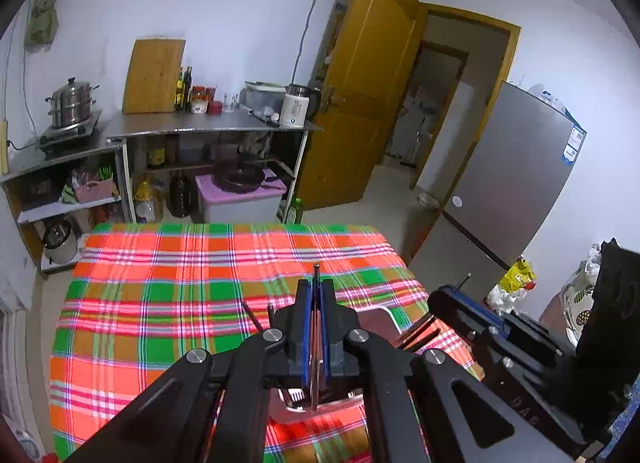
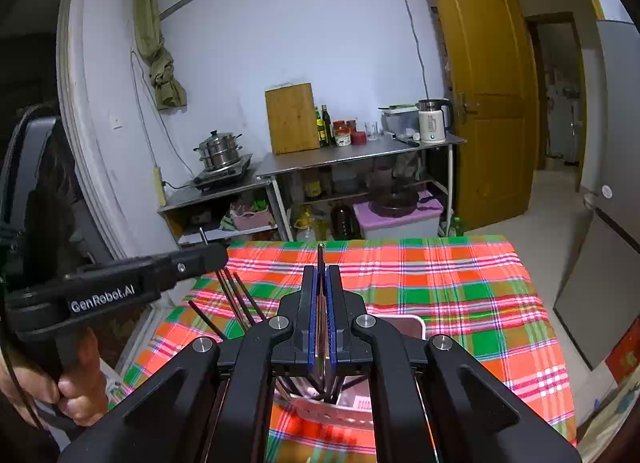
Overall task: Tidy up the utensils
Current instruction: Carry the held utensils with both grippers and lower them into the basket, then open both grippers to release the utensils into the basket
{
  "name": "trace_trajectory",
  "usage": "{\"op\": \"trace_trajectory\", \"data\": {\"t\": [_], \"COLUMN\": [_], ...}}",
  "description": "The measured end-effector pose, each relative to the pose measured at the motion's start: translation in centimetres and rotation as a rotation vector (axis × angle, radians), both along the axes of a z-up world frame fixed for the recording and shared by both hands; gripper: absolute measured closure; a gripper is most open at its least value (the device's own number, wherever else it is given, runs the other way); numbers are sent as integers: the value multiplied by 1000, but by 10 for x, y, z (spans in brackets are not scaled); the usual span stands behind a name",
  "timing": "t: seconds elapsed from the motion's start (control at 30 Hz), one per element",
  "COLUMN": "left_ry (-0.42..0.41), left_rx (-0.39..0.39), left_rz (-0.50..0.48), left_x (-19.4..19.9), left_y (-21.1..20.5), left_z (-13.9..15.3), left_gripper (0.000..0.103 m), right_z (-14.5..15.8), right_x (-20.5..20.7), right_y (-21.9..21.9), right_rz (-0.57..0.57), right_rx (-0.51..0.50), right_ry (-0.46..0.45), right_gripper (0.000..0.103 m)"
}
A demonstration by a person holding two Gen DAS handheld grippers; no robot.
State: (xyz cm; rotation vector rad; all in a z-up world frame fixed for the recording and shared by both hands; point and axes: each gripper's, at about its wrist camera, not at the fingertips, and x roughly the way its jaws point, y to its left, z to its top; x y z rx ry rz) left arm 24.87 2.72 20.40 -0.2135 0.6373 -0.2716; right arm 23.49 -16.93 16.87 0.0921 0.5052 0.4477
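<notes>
**Both grippers clamped on chopsticks above the plaid table**

The left gripper [image 1: 316, 291] was closed tight, its blue-lined fingers [image 1: 307, 327] pressed on a thin dark chopstick [image 1: 316, 275] whose tip poked out past the fingertips. The right gripper [image 2: 321, 275] was in the same state, jaws squeezed together on another chopstick [image 2: 321, 253] that stood up just beyond its tips. Neither showed any gap between the pads.

Both tools hung over the near part of the plaid tablecloth [image 1: 200, 283], an orange, green and pink check. Directly below the left gripper, on the cloth's near edge, sat a metal utensil holder [image 1: 296, 403] with perforated walls; the right wrist view showed the same holder [image 2: 320, 411] under its own jaws, with dark sticks leaning in it. Several loose chopsticks [image 2: 236, 295] slanted upward to the left of the right gripper, over the cloth. Whether they rested in the holder could not be told. A pale tray [image 2: 412, 323] lay on the cloth just right of the right gripper.

A person's hand [image 2: 68, 387] gripped the handle of the left tool at the cloth's left side. Beyond the cloth's far edge stood a steel counter [image 1: 208, 125] and, further right, a wooden door [image 1: 372, 95].
</notes>
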Motion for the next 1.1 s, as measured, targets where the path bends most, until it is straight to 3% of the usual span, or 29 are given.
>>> {"op": "trace_trajectory", "data": {"t": [0.23,0.47,1.1], "left_ry": [0,58,31], "left_rx": [-1,11,100], "left_rz": [0,-13,11], "left_x": [8,9,6], "left_y": [-1,-8,-8], "left_z": [1,-29,-35], "left_gripper": [99,99,99], "right_z": [-7,-18,-28], "right_x": [4,5,5], "right_y": [0,4,5], "right_rz": [-1,5,4], "right_rx": [-5,-11,-62], "right_ry": [15,45,45], "right_gripper": [99,99,99]}}
